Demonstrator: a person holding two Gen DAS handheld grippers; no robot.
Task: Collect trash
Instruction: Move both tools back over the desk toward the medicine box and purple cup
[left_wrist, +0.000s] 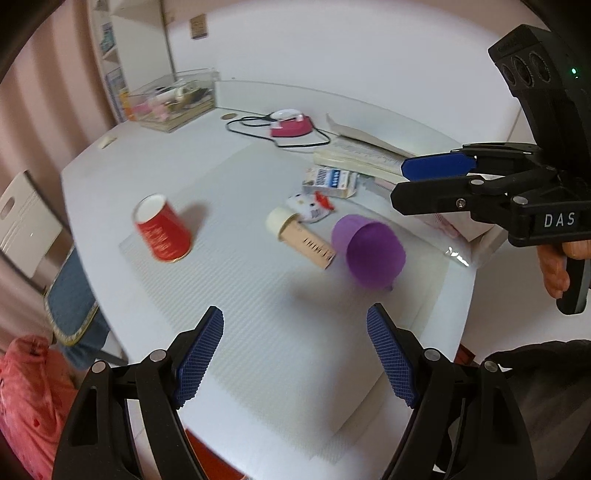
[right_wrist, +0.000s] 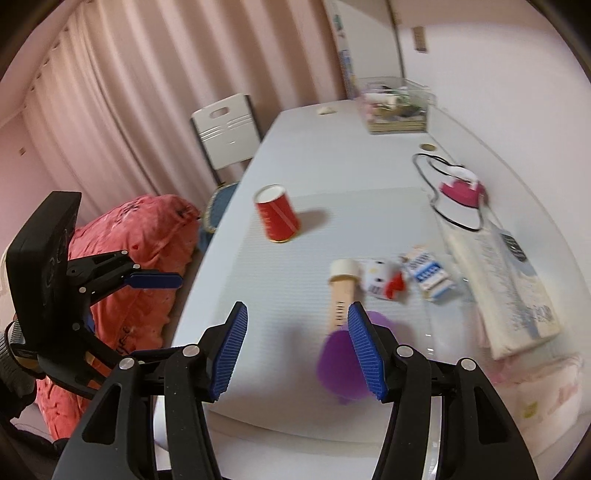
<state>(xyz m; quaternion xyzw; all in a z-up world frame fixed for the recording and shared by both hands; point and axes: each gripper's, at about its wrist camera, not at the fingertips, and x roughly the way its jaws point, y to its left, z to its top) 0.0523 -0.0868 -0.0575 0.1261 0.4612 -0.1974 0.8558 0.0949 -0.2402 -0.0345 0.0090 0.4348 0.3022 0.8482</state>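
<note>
A red paper cup (left_wrist: 162, 230) (right_wrist: 277, 214) stands upside down on the pale mat (left_wrist: 258, 314). A purple cup (left_wrist: 369, 254) (right_wrist: 334, 365) lies on its side near the table's front edge. A beige tube with a white cap (left_wrist: 299, 236) (right_wrist: 341, 291) lies beside it. My left gripper (left_wrist: 295, 354) (right_wrist: 147, 273) hovers open above the mat, short of the purple cup, with nothing between its fingers. In the right wrist view, my right gripper (right_wrist: 297, 350) (left_wrist: 406, 182) is open above the purple cup, and its right finger hides part of the cup.
A white cat plush (left_wrist: 310, 206), a small blue-and-white carton (left_wrist: 330, 181), stacked books (left_wrist: 362, 155), a pink device with a black cable (left_wrist: 290, 123) and a clear box (left_wrist: 173, 99) crowd the table's right and back. A chair (right_wrist: 225, 133) and a red quilt (right_wrist: 136, 240) lie beside it.
</note>
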